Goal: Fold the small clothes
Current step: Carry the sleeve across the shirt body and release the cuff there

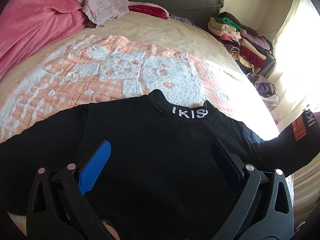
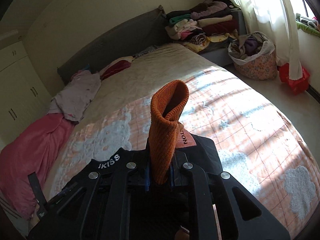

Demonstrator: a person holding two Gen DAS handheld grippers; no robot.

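A black sweatshirt with white "IKISS" lettering on its collar lies spread on the bed, collar away from me. My left gripper hovers open over its chest, the blue pad on the left. The right sleeve, with an orange patch, is lifted off to the right. My right gripper is shut on the sleeve's orange ribbed cuff, which stands up between its fingers. The sweatshirt's collar shows below left of it in the right wrist view.
A peach and white quilt covers the bed. A pink blanket and crumpled lilac clothes lie at the far left. Folded clothes are stacked beside the headboard. A full laundry basket stands on the floor by the curtain.
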